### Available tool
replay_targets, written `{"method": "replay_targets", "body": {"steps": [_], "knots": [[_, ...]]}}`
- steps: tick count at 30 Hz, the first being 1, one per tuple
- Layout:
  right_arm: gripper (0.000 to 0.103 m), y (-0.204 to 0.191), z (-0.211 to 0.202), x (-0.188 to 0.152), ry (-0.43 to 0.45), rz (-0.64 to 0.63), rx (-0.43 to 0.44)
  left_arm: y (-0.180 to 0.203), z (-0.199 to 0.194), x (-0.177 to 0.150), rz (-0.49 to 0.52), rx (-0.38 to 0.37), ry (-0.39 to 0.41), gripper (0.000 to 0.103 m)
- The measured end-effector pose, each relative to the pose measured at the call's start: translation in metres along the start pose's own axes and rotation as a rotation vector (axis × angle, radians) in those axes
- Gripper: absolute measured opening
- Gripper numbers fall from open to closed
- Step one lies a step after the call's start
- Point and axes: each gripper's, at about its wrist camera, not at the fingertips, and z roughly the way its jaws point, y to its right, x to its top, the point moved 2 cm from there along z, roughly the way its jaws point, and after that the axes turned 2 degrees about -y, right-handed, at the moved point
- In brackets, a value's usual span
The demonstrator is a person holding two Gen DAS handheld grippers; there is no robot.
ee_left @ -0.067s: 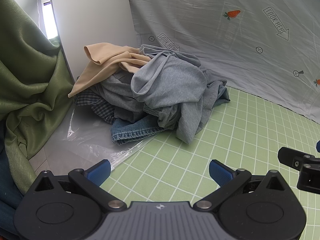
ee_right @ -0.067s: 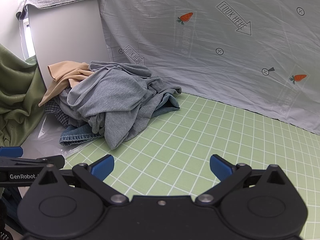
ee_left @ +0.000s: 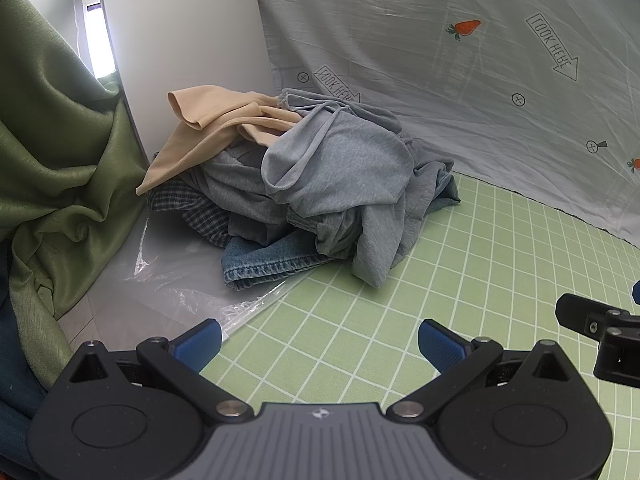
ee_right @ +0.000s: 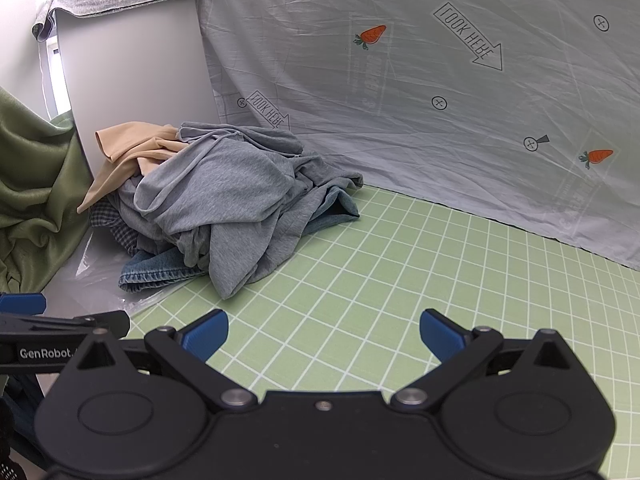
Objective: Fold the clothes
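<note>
A pile of crumpled clothes sits at the far left edge of the green grid mat (ee_left: 460, 304). On top lies a grey T-shirt (ee_left: 344, 168), also in the right wrist view (ee_right: 224, 196). A beige garment (ee_left: 208, 120) lies behind it, a checked shirt (ee_left: 188, 204) and blue jeans (ee_left: 264, 260) underneath. My left gripper (ee_left: 318, 342) is open and empty, hovering over the mat short of the pile. My right gripper (ee_right: 324, 334) is open and empty, to its right, and also shows in the left wrist view (ee_left: 600, 328).
A clear plastic bag (ee_left: 168, 280) lies under the pile's left side. A green curtain (ee_left: 52, 168) hangs at the left. A white panel (ee_left: 180, 40) and a carrot-print sheet (ee_left: 460, 80) stand behind the pile. The mat (ee_right: 400, 280) stretches right.
</note>
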Motion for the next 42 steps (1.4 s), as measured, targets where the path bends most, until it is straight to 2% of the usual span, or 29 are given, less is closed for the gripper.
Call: {"method": "replay_targets", "body": {"steps": [42], "knots": [[0.103, 0.0012, 0.0029, -0.0016, -0.006, 0.001, -0.012, 0.0060, 0.0068, -0.0021, 0.014, -0.014, -0.005, 0.103]]}}
